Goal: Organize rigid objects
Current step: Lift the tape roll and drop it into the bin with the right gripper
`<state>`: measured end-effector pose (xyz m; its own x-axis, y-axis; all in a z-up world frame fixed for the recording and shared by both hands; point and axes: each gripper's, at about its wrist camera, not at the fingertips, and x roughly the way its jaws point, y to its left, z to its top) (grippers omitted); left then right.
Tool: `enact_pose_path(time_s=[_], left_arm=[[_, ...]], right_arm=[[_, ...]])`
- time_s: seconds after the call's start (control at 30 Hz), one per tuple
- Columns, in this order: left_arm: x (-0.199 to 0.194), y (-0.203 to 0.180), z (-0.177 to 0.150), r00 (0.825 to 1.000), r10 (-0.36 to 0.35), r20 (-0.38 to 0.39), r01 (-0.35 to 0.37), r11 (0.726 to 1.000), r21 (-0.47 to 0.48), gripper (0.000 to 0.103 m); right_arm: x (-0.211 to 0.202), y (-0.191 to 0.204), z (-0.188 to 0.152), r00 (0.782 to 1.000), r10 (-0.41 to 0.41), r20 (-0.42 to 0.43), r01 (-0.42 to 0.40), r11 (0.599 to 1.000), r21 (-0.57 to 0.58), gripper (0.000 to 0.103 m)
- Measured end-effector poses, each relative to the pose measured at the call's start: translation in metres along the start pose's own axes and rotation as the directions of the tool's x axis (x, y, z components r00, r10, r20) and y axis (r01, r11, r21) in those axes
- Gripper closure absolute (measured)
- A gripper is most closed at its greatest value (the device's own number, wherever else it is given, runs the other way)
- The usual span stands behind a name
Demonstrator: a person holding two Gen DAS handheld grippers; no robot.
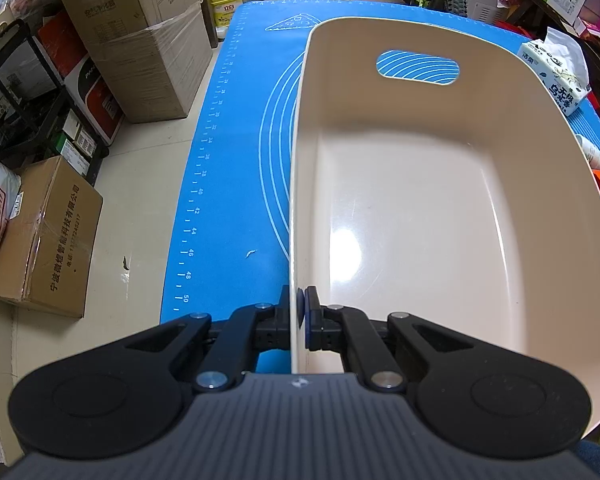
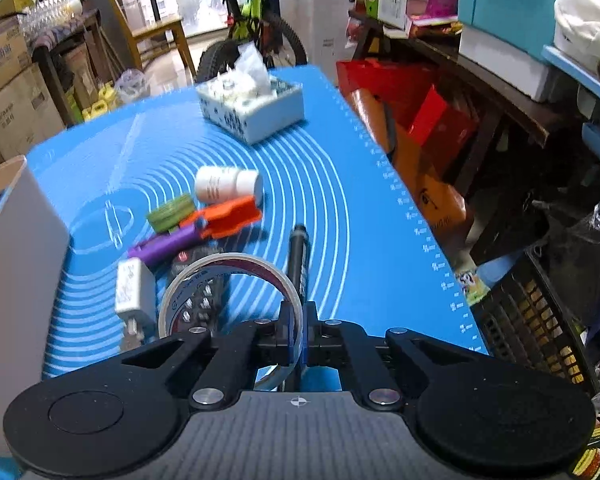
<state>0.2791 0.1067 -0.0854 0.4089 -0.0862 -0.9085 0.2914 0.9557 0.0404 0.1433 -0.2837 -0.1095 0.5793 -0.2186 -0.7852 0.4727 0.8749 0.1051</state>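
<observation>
Pinching the empty cream plastic bin (image 1: 400,208) wall with our left gripper (image 1: 300,312) jaws, our right gripper (image 2: 298,320) jaws clamp the clear tape roll (image 2: 228,280); everything else remains unsorted on the counter (image 2: 340,200).

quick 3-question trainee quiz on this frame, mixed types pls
1. True or false: the left tool grips the near wall of the beige bin.
2. What is the right tool shut on? A) black marker B) clear tape roll C) white bottle
3. Fill in: the white bottle lies on its ____ on the blue mat.

Key: 1 true; 2 B, the clear tape roll, not the black marker; 3 side.
</observation>
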Motion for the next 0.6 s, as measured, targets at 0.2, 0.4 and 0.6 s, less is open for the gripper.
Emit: enact_pose_path(time_s=[0.2,0.4,0.6], left_arm=[[-0.002,0.0,0.002,1.0,-0.003,0.001,0.003,1.0,0.002,0.098],[-0.003,-0.002,0.001,1.0,0.002,0.001,-0.002,1.0,0.005,0.098],[-0.003,-0.002,0.001,1.0,0.002,0.002,-0.002,1.0,0.005,0.098]], right_arm=[[-0.023,0.017,0.017,0.996,0.038,0.079,-0.037,0.999,-0.007,0.088],[-0.048,0.052,0.034,0.985,0.111,0.132,-0.105,0.993,-0.051,0.088],[-0.065,0.106,0.047,0.97,0.187,0.155,-0.163,0.975,-0.154,0.088]])
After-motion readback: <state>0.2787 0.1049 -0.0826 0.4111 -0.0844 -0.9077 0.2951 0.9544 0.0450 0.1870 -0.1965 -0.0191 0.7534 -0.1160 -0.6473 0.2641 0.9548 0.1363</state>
